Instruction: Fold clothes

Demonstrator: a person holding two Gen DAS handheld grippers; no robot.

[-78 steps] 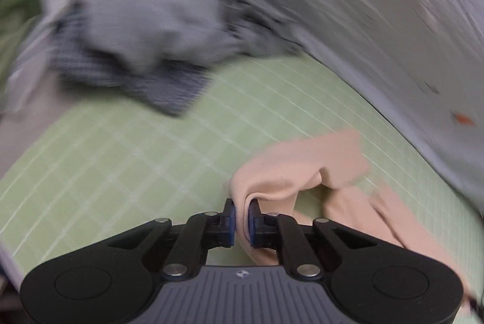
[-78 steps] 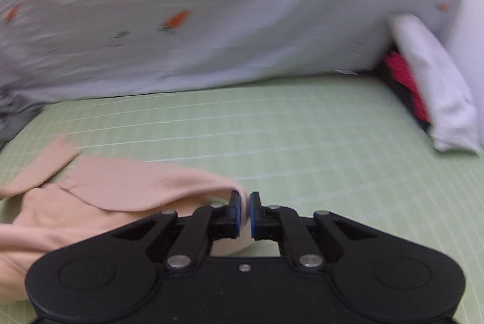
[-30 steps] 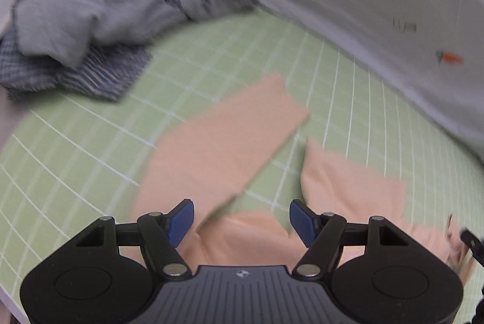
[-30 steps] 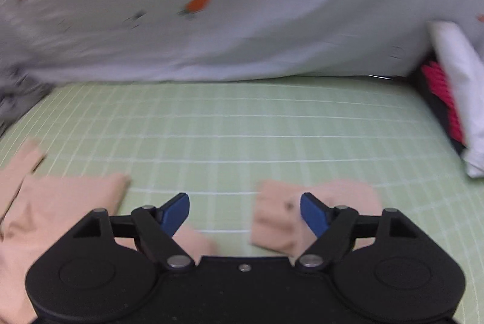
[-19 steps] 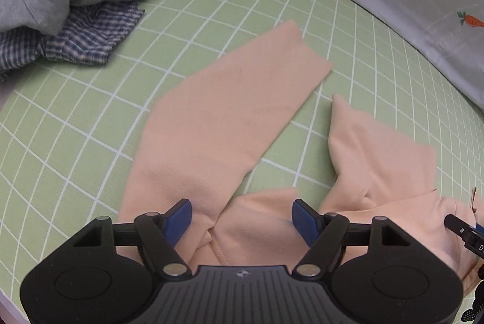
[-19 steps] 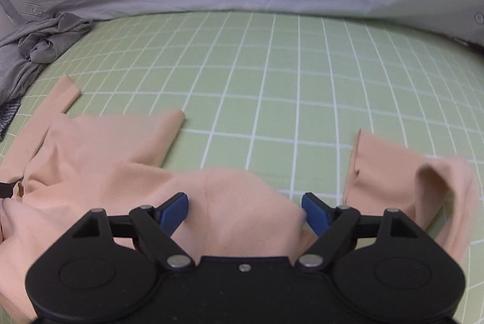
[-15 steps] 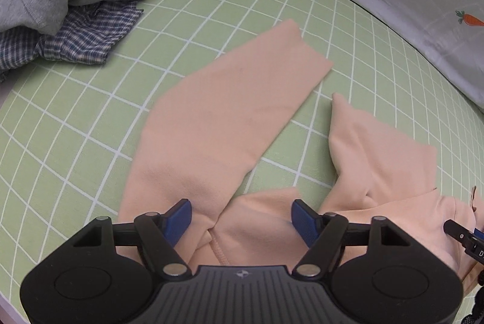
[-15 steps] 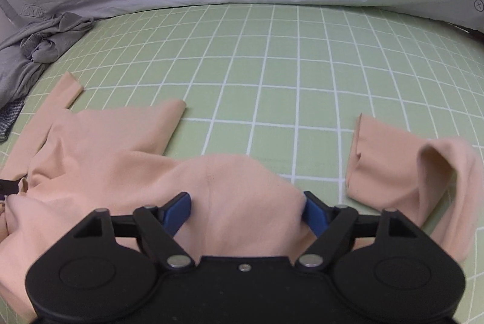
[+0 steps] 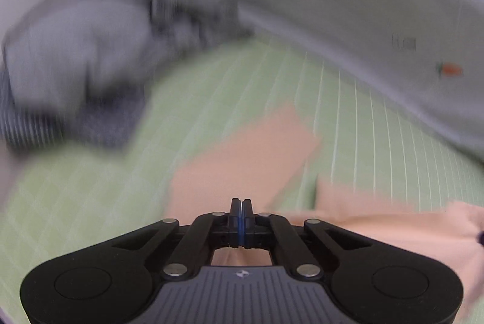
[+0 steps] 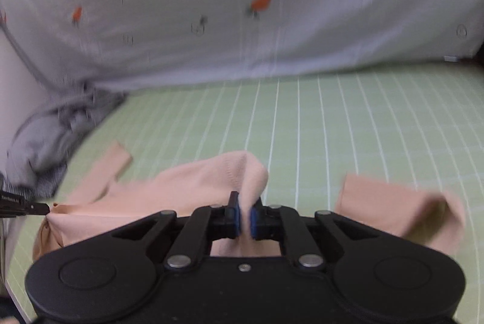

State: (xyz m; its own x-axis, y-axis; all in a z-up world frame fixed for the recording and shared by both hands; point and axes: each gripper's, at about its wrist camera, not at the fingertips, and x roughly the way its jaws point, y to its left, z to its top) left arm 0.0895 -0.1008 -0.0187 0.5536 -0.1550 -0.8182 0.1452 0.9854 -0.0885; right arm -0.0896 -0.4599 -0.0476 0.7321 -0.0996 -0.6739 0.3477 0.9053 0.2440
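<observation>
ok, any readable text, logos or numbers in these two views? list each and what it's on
No legible words or numbers.
Left gripper body: small emblem, too small to read.
Grey sheet: printed carrots and small outline motifs, pictures only, blurred.
Peach garment: no label showing.

Green gridded mat point(image 10: 348, 124) bearing a peach garment point(image 10: 193, 187) near (partly lifted), heaped grey clothes point(image 10: 45, 142) far left, carrot-print sheet point(image 10: 242, 6) behind.
</observation>
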